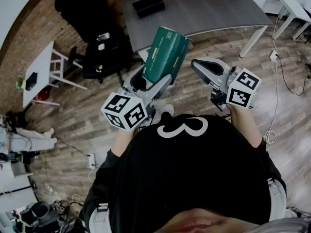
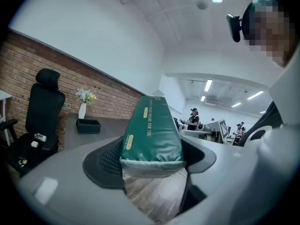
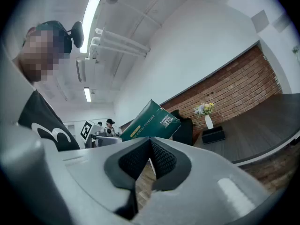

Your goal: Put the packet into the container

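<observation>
A green packet [image 1: 165, 52] stands tilted upward with its lower end between the jaws of my left gripper [image 1: 152, 84], which is shut on it. In the left gripper view the packet [image 2: 151, 128] fills the gap between the dark pads [image 2: 108, 161]. My right gripper [image 1: 198, 66] is held beside the packet on its right, apart from it and shut on nothing, its pads [image 3: 161, 157] touching. The packet [image 3: 151, 121] shows above them in the right gripper view. The container, a black open box [image 1: 148, 5], sits on the grey table [image 1: 209, 8] ahead.
A black office chair [image 1: 95, 28] stands left of the table, and a small white side table [image 1: 41, 72] is further left. A white vase with flowers [image 2: 83, 108] stands by the box [image 2: 88, 125] against the brick wall. Cables lie on the wooden floor at the right.
</observation>
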### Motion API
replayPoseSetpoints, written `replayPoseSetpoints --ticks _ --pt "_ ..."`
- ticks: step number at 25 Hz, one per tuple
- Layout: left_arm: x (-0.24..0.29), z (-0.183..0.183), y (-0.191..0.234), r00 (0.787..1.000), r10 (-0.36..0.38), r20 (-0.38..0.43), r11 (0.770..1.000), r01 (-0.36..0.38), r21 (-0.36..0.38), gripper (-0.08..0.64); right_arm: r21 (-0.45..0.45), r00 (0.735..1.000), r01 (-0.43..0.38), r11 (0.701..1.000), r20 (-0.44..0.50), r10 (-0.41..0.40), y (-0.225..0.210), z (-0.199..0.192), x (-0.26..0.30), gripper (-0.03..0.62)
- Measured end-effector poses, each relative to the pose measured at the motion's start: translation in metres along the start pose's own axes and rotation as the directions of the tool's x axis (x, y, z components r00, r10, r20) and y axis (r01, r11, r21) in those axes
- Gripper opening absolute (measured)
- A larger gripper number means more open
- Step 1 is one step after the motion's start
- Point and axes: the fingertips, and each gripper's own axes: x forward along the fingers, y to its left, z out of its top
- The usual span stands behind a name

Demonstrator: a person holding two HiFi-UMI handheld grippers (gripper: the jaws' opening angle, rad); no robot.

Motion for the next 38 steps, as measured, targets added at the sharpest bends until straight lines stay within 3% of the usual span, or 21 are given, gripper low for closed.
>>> replayPoseSetpoints --ticks 9,23,28,38 --pt "-0.001 0.004 -0.007 0.999 -0.047 -0.007 0.998 0.047 0.03 0.368 0.0 1.0 0.011 1.0 0.006 -0.011 0.003 0.002 -0.001 0.002" --pt "0.019 -0.016 0.014 0.997 -0.075 -0.025 0.997 0.075 -0.002 0.368 0.07 0.998 0.053 0.996 0.017 -0.054 -0.024 -0.022 0.001 0.002" --pt "0.069 -0.006 0.042 0.996 -0.083 -0.043 0.996 0.081 -0.037 0.368 0.101 0.996 0.085 0.991 0.01 -0.086 -0.081 -0.008 0.009 0.002" --pt "0.135 0.026 0.141 0.994 -0.082 -0.073 0.994 0.076 -0.083 0.368 0.16 0.994 0.107 0.981 -0.009 -0.107 -0.176 0.016 0.087 0.002"
